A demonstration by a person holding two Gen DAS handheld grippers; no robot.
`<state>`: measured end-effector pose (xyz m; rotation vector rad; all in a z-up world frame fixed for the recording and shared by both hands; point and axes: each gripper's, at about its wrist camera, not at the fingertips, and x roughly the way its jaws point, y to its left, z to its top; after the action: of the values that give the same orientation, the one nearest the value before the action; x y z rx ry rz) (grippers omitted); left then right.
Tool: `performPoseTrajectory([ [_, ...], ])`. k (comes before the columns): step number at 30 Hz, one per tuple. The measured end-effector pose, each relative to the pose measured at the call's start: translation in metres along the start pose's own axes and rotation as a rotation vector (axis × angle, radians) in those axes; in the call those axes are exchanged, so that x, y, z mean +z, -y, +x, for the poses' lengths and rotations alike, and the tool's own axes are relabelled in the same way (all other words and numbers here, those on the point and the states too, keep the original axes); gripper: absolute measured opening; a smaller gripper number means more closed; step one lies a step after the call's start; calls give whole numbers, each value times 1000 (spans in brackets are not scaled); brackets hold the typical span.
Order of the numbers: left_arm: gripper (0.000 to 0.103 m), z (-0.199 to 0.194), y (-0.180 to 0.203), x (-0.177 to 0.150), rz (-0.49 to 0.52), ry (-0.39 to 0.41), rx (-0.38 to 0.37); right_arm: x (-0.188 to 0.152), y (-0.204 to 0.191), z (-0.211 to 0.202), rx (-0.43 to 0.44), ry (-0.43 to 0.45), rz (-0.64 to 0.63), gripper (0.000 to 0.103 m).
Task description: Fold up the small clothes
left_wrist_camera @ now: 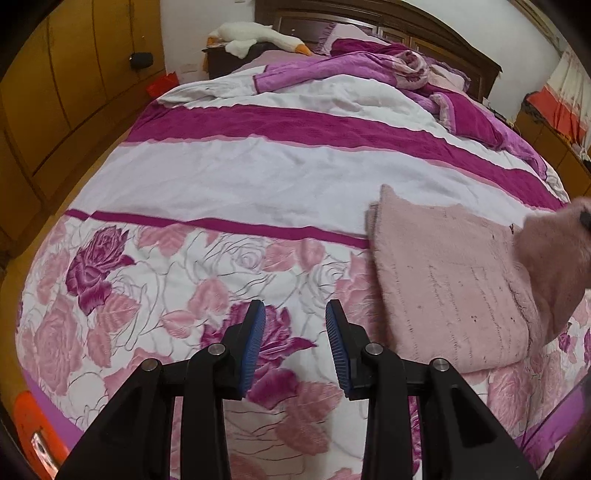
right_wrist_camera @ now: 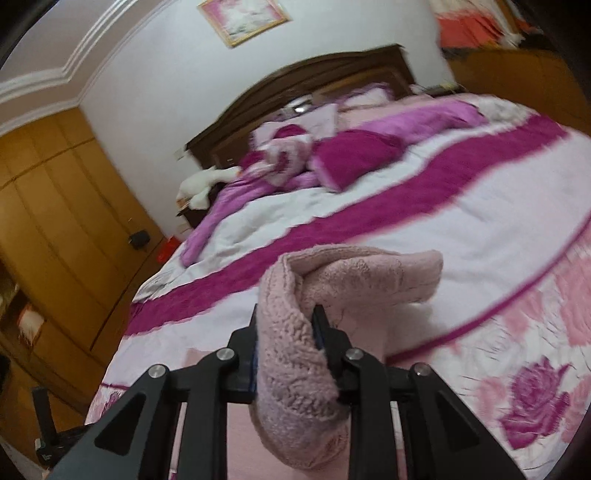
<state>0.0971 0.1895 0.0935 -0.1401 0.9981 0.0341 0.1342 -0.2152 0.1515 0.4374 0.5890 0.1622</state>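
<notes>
A pink fleece garment [left_wrist_camera: 450, 280] lies partly folded on the floral bedspread [left_wrist_camera: 192, 295], at the right of the left wrist view. One part of it is lifted at the far right edge [left_wrist_camera: 557, 258]. My left gripper [left_wrist_camera: 295, 314] is open and empty, hovering over the bedspread just left of the garment. My right gripper [right_wrist_camera: 286, 325] is shut on a bunched fold of the pink garment [right_wrist_camera: 303, 350] and holds it above the bed. The lifted cloth drapes over and hides most of the right gripper's fingers.
A rumpled purple blanket [left_wrist_camera: 354, 66] and pillows lie by the dark headboard [right_wrist_camera: 295, 85]. A white goose plush toy [left_wrist_camera: 258, 35] sits at the head of the bed. Wooden wardrobes [left_wrist_camera: 55, 92] stand along the left. An orange object [left_wrist_camera: 33, 428] is at the bed's near-left corner.
</notes>
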Motion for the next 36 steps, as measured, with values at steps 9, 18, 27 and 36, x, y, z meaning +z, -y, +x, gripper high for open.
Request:
performPoseTrajectory([
  [9, 12, 11, -34, -15, -59, -24, -10, -65, -119, 76, 88, -178, -222, 24],
  [18, 12, 12, -52, -23, -64, -24, -16, -125, -136, 122, 75, -306, -317, 24],
  [27, 12, 12, -71, -24, -120, -15, -23, -132, -192, 89, 164, -244, -508, 24],
  [36, 12, 3, -44, -8, -80, 19, -115, -155, -192, 72, 233, -286, -508, 46],
])
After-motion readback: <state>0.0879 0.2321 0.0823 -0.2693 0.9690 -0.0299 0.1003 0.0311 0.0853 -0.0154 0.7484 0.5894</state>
